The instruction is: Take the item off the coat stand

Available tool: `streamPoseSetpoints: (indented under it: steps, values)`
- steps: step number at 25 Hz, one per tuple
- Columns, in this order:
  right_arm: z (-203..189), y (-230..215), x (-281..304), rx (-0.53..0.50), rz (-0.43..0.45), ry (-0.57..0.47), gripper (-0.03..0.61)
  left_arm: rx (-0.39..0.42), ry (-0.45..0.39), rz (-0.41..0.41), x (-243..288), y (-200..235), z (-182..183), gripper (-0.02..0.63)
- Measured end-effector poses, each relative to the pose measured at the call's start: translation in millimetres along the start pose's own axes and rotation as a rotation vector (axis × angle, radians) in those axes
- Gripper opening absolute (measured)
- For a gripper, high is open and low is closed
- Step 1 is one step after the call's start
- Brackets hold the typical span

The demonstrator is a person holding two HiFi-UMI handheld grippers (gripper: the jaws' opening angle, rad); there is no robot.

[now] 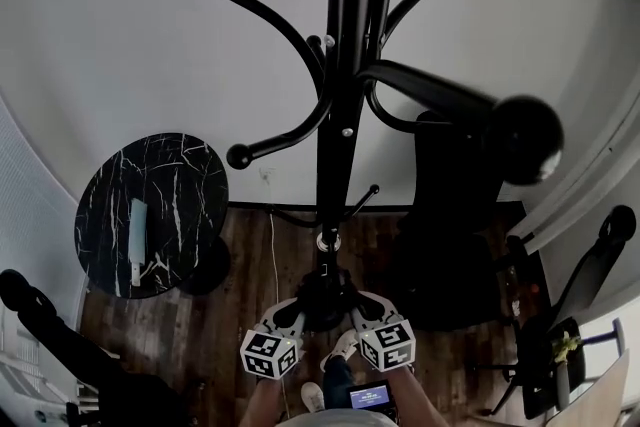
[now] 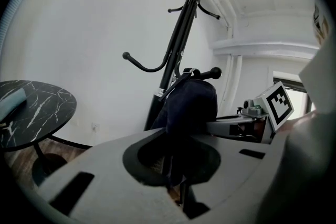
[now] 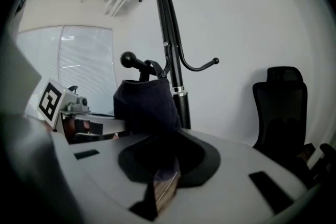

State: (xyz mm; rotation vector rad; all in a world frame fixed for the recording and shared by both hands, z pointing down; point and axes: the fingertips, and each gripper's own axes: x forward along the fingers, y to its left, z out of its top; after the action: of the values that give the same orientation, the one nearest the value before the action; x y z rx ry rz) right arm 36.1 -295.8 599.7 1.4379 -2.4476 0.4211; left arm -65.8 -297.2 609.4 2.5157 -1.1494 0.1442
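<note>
Two grippers are holding a dark blue cloth thing low down by the black coat stand. It may be a bag, but it is too dark to be sure. The left gripper is pinching one side of the cloth, and its jaws are squeezing almost all the way together on it. The right gripper is pinching the other side, with its jaws closing tight on a fold of the cloth. The top of the cloth thing is hanging by a hook with a round ball end. A round black table is standing to the left of the stand. A black chair is sitting to the right of it.
</note>
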Motion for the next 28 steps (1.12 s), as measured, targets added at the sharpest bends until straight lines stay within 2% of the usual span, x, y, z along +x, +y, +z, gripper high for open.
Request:
streamPoseSetpoints:
  steps: [9, 24, 28]
  values:
    - [7.3, 9.0, -21.8, 0.017, -0.028, -0.029, 0.044, 0.02, -0.024, -0.02, -15.0, -17.4, 7.7, 0.028]
    - [26.5, 32.3, -55.5, -0.024, -0.075, -0.088, 0.043, 0.053, -0.07, -0.044, -49.9, -41.1, 23.6, 0.028]
    - [27.2, 39.2, -66.8, -0.027, -0.082, -0.094, 0.043, 0.04, -0.076, -0.043, -58.4, -46.5, 23.7, 0.026]
